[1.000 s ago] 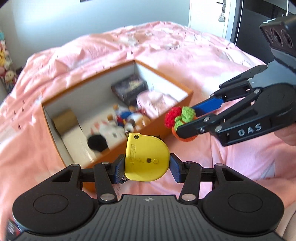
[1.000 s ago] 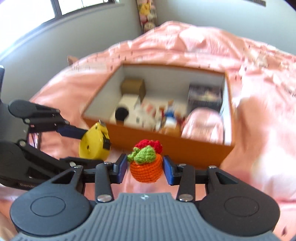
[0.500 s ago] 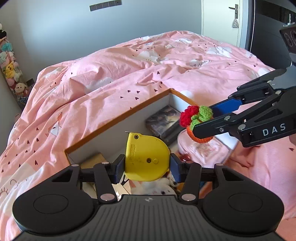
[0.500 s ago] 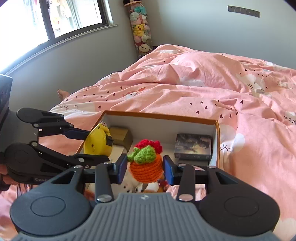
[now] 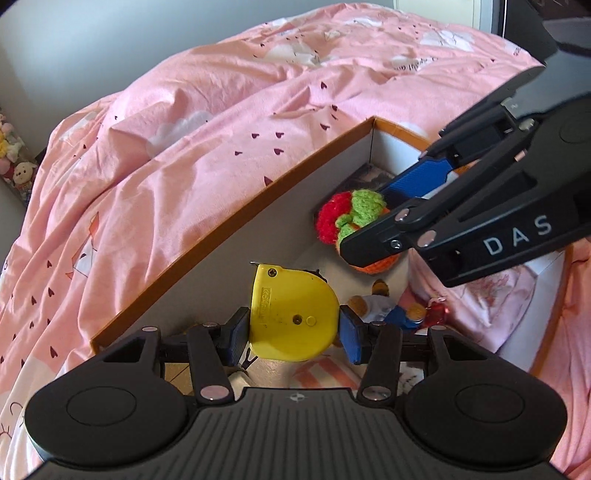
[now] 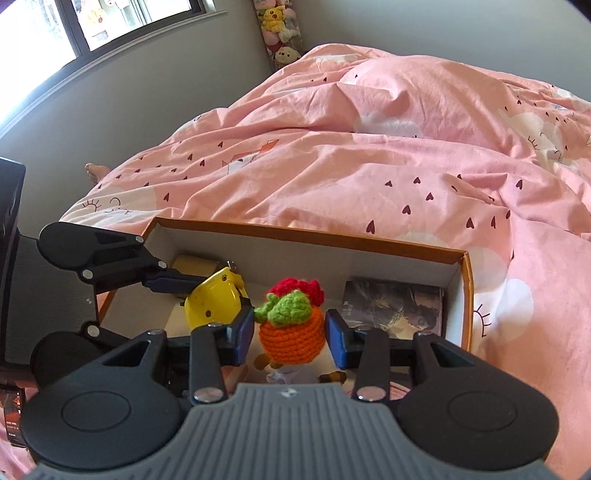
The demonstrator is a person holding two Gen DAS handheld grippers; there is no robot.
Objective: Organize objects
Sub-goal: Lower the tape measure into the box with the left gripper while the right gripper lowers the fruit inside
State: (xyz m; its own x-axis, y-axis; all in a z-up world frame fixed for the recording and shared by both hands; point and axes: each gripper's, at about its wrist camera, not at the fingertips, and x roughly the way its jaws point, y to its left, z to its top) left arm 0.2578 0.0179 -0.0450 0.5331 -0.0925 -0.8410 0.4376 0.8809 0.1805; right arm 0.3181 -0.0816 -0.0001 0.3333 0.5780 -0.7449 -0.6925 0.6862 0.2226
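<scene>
Left gripper [image 5: 293, 334]: my pads are clamped on both sides of the yellow tape measure [image 5: 291, 314], holding it up over the near end of the box [image 5: 229, 221]
Right gripper [image 6: 290, 334]: I've got the crochet pot [image 6: 291, 325] pinched between the blue pads, orange body squeezed, red and green top poking up
Where the pot hangs: above the box interior, just beside the tape measure, the two not touching
Box: orange rim, white walls, open top, sitting on the pink duvet [image 6: 369, 166]
Inside the box: a dark book [image 6: 395, 306] flat at the far right corner, a tan block [image 6: 194, 264] at the far left corner, small figures [image 5: 391, 308] and a pink pouch [image 5: 491, 299] below my fingers
Beyond the bed: plush toys [image 6: 279, 29] stacked in the corner by the window [image 6: 92, 22]
</scene>
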